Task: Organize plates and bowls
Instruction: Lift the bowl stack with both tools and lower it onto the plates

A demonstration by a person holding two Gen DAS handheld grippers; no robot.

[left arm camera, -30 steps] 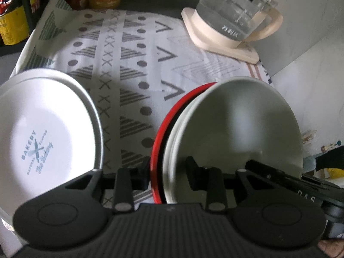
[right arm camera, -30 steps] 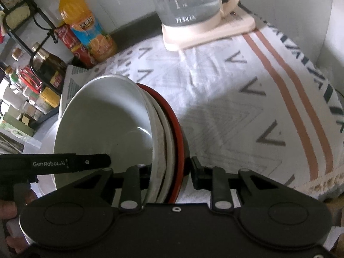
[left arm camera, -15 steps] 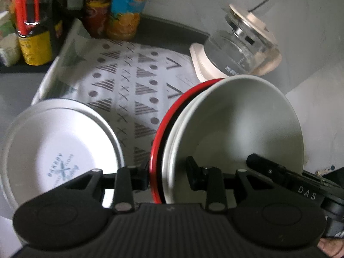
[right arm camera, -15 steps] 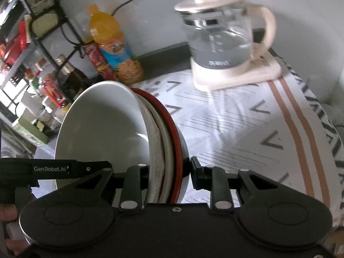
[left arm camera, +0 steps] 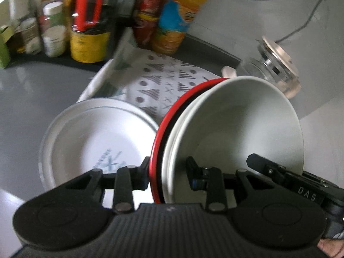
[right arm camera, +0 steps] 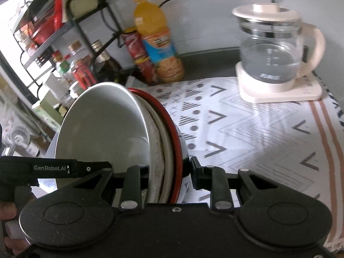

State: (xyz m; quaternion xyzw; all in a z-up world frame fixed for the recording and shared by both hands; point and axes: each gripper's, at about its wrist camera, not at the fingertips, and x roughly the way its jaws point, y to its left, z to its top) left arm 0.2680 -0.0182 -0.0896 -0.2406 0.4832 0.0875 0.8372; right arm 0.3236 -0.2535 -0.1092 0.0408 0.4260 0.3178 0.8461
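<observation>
A stack of bowls, white ones point(left arm camera: 236, 133) nested in a red-rimmed one point(left arm camera: 169, 118), is held on edge in the air between both grippers. My left gripper point(left arm camera: 167, 174) is shut on the stack's rims from one side. My right gripper point(right arm camera: 169, 172) is shut on the same stack point(right arm camera: 103, 129) from the opposite side. A white plate point(left arm camera: 96, 142) with a blue "Bakery" print lies on the counter below and to the left of the stack, in the left wrist view.
A patterned cloth point(right arm camera: 247, 129) covers the counter. A glass kettle point(right arm camera: 271, 58) on a cream base stands at the back right. An orange juice bottle point(right arm camera: 157, 40), a red can point(right arm camera: 137, 53) and a rack of jars point(right arm camera: 64, 43) line the back left.
Both grippers have lifted the bowl stack higher and tilted back, so the plate, cloth and kettle look lower and farther away. The grip on the stack is unchanged.
</observation>
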